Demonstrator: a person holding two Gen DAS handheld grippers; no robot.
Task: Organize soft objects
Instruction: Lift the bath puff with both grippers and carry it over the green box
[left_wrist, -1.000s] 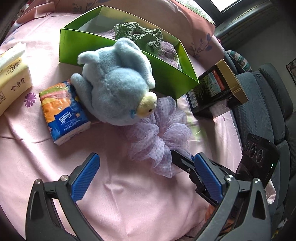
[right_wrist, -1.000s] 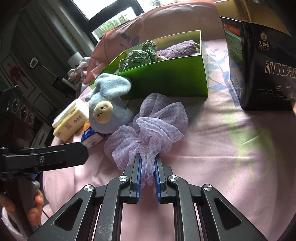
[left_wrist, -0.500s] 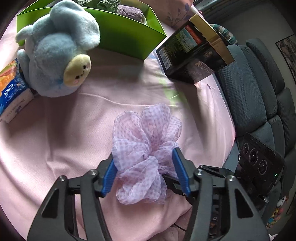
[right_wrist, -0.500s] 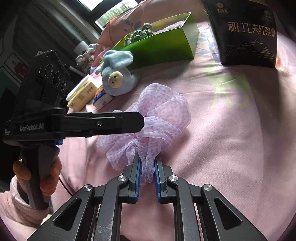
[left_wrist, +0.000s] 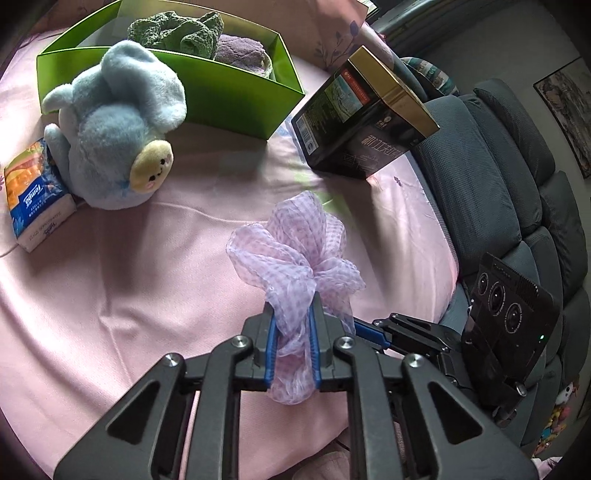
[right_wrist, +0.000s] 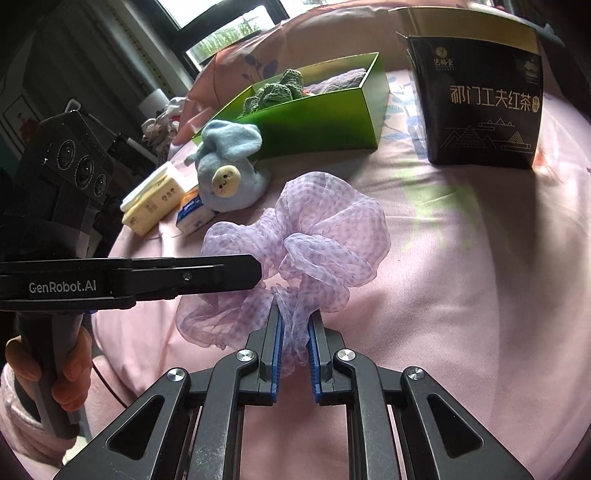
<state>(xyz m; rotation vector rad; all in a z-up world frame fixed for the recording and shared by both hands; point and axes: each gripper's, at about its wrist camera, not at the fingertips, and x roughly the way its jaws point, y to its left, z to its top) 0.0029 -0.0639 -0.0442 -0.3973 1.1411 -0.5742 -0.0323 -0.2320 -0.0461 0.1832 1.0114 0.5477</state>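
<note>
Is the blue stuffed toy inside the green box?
No, the blue stuffed toy lies on the pink sheet just in front of the green box.

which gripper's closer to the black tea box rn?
Right, slightly. The right gripper faces the black tea box across bare sheet; the left gripper, jaws closing on the same lilac scrunchie, sits beside it, farther off.

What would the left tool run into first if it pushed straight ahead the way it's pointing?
Past the purple scrunchie its closing fingers already pinch, the left tool would probably meet the pink sheet first; the black tea box lies farther along, though depth is unclear.
</note>
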